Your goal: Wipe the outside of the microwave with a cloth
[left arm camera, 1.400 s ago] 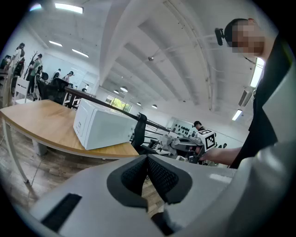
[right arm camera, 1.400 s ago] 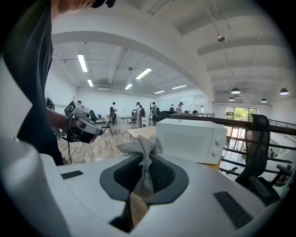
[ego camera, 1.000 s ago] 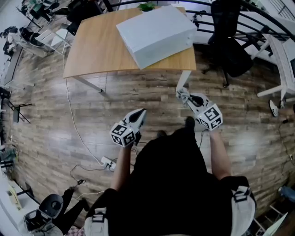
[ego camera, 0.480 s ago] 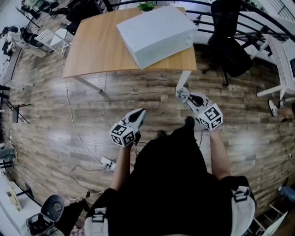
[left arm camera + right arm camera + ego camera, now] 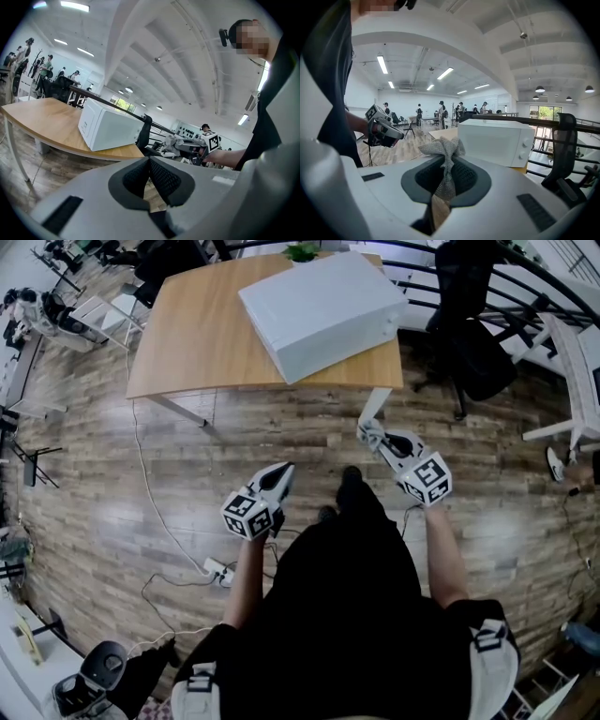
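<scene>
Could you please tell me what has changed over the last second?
The person's front shoe has shifted left and slightly forward, toward the table. The right gripper stays shut on the cloth, the left gripper shut and empty, both held as before; the microwave is untouched.

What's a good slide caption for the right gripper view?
Right hand-held gripper shut on a grey mesh cloth, white microwave ahead, not yet touched.

An open-plan office is suggested by a light wooden desk [image 5: 202, 338], black swivel chairs [image 5: 469, 343], long ceiling strip lights [image 5: 382, 64] and a white cable [image 5: 147, 486] trailed across wood-plank flooring [image 5: 84, 512].
</scene>
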`<action>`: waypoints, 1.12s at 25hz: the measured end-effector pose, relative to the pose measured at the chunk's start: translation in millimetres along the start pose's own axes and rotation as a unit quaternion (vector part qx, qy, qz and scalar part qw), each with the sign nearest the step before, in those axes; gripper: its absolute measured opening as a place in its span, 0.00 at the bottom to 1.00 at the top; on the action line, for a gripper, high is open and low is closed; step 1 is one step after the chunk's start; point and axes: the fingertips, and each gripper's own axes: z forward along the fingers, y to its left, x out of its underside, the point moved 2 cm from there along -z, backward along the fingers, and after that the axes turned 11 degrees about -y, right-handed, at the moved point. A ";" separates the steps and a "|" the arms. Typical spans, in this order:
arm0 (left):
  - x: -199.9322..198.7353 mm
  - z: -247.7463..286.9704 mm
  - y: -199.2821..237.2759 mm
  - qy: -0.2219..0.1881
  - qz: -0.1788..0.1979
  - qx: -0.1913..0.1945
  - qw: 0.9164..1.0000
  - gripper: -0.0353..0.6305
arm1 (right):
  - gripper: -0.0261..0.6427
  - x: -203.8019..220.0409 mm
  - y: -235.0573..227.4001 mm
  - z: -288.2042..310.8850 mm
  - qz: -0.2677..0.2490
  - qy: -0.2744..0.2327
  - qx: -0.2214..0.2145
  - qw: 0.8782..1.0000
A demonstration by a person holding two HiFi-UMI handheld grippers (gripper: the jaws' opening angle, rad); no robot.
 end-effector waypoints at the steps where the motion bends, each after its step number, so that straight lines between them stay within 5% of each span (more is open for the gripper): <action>1: -2.6 4.8 3.4 0.000 0.000 -0.002 1.000 0.06 | 0.09 -0.7 -4.8 4.3 0.002 0.002 -0.002 1.000; 28: -102.6 103.2 112.8 -0.061 0.016 -0.120 0.991 0.06 | 0.09 -45.7 -131.1 191.3 -0.025 -0.035 -0.153 0.987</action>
